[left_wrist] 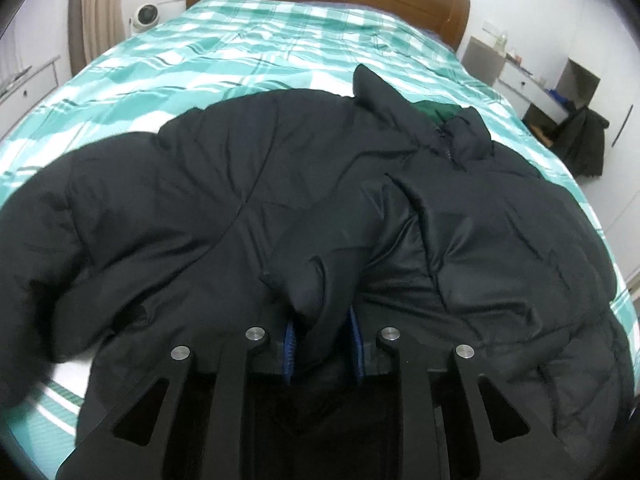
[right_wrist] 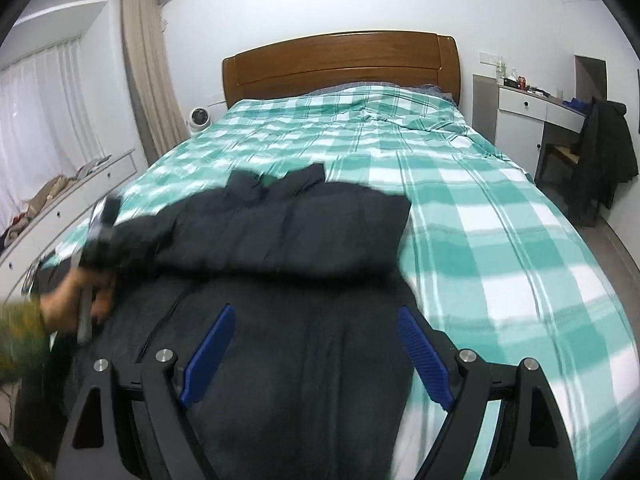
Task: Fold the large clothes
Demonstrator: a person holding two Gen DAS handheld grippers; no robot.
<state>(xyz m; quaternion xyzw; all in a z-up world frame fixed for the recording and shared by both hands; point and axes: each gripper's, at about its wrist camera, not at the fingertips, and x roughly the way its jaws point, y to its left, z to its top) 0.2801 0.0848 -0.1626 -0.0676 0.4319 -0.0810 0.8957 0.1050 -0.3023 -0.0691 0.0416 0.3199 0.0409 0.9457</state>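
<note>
Two grippers are working over a dark jacket (left_wrist: 224,184) that is lying spread across the foot end of the bed (left_wrist: 248,52), its collar (left_wrist: 460,132) pointing toward the headboard (right_wrist: 340,60). The left gripper (left_wrist: 322,340) is pinching a raised fold of the jacket between its blue pads (left_wrist: 289,346), the fingers nearly closed on the cloth. The right gripper (right_wrist: 316,356) is hovering over the jacket's near part with its fingers (right_wrist: 210,354) spread wide and gripping nothing. In the right wrist view the jacket (right_wrist: 304,232) is sitting toward the bed's left edge, leaving the checked cover (right_wrist: 500,220) bare on the right. A blurred hand (right_wrist: 76,300) is holding a handle at the jacket's left side.
</note>
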